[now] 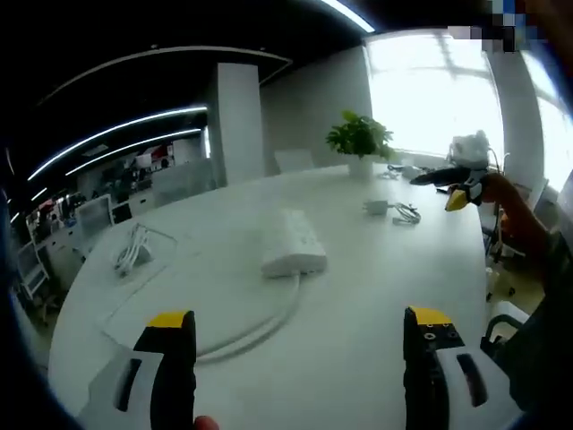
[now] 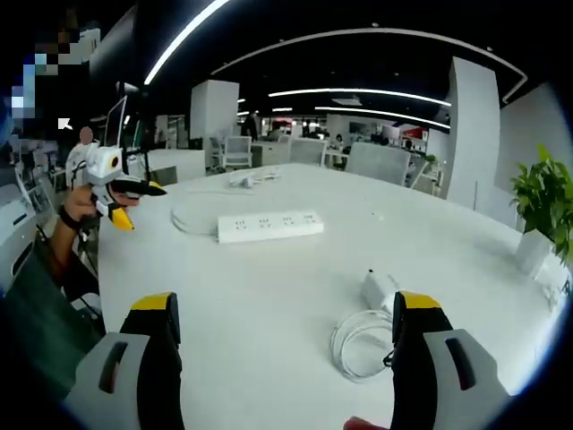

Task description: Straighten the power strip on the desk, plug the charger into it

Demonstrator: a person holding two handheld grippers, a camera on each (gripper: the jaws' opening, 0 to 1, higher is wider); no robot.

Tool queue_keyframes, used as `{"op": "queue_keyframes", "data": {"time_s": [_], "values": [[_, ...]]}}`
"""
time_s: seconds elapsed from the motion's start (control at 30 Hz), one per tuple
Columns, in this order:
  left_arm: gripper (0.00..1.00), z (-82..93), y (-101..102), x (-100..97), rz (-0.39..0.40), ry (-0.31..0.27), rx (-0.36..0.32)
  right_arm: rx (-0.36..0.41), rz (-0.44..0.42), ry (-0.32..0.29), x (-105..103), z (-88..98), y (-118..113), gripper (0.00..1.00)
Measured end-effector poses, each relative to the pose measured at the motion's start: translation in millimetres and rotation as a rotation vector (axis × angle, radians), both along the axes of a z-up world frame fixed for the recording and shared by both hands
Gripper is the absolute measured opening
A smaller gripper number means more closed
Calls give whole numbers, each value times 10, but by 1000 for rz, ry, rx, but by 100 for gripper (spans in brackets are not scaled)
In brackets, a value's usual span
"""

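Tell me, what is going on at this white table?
A person holds a claw tool in each hand above a white table. Both claws are open and hold nothing: the left claw faces the power strip, and the right claw hangs over the charger and its coiled cable. The charger lies apart from the strip, not yet plugged in. A potted plant stands nearby.

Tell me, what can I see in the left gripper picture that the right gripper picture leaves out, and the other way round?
Left gripper view alone: a bright window behind the plant, and the right gripper held in a hand. Right gripper view alone: rows of office desks and chairs, and the left gripper seen from across the table. Shared: the white table, power strip with its cord, charger with coiled cable, potted plant, and each view's own open yellow-tipped jaws.
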State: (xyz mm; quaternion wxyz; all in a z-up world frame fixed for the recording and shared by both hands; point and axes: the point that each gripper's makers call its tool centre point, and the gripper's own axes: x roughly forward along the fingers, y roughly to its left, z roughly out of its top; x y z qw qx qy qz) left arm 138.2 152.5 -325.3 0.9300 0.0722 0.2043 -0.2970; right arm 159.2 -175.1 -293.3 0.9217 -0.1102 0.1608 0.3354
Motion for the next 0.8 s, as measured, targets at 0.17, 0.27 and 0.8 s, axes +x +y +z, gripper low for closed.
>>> {"op": "queue_keyframes", "data": {"time_s": [0.17,0.27,0.8], "values": [[99,-2,11,8,2,-2,-7,-9,-1,3,14,0,5,100],[99,-9,5,8,-2,-1,-8,-9,3,4,12,-3,12,100],[99,-66,-24,-2,-9,0,-22,-31,17,10,79,-1,28,100]]}}
